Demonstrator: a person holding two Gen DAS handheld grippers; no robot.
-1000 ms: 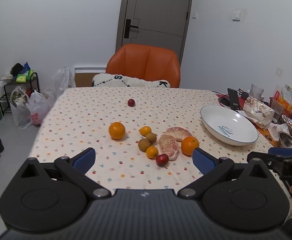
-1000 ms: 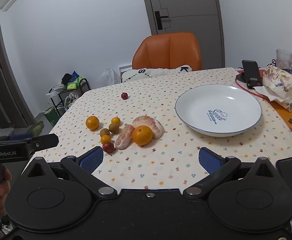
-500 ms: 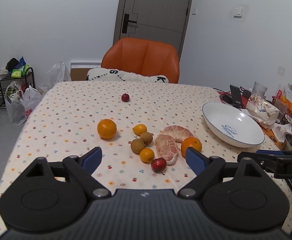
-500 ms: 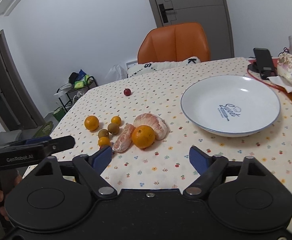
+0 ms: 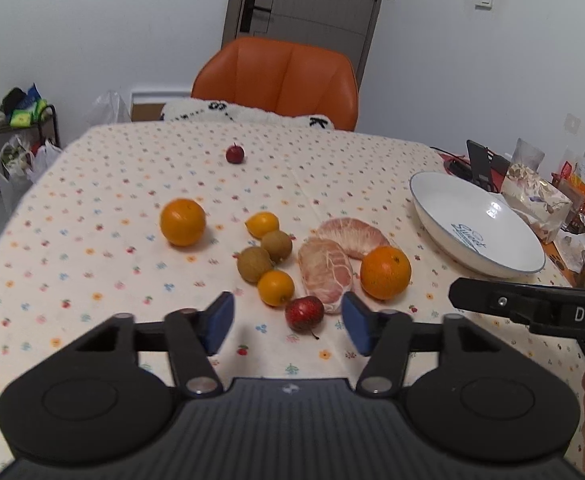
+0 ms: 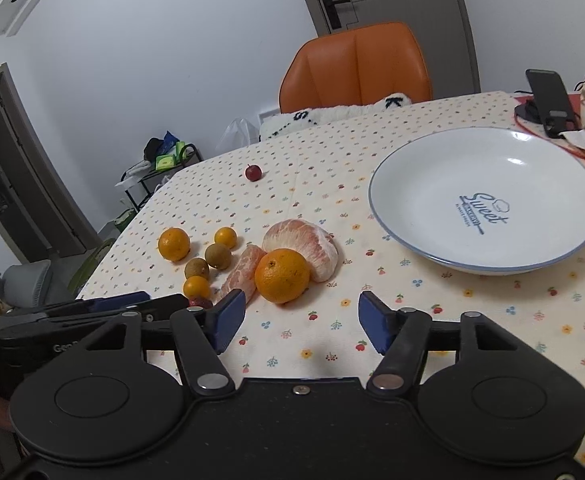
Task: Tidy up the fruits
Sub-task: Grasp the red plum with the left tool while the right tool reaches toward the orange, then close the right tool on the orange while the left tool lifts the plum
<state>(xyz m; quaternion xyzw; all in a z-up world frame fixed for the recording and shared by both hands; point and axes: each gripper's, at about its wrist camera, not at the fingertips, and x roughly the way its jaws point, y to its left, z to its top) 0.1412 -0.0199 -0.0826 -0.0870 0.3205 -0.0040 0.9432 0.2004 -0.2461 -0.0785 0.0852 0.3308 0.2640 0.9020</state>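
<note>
Fruit lies clustered on the table (image 5: 72, 248), with the white plate (image 6: 420, 236) empty beside it. Both grippers hover with fingers spread: the left gripper (image 5: 288, 322) frames a small red fruit (image 5: 304, 313), the right gripper (image 6: 302, 320) nears an orange (image 6: 282, 276). Judged step: approach; next, descend and pinch.

Legible markings: plate print and gripper body lettering.

The white shallow ceramic plate with a thin blue rim (image 6: 484, 200) carries the dark blue script word "Sweet" on its inner floor, with a smaller line of print beneath it that is too small to read; the same word shows on the plate in the left wrist view (image 5: 476, 224). The black body of the right gripper (image 5: 532, 308) shows white capitals "DAS", cut off at the frame edge. The black body of the left gripper (image 6: 72, 328) shows grey letters "Gen", the rest hidden.
</note>
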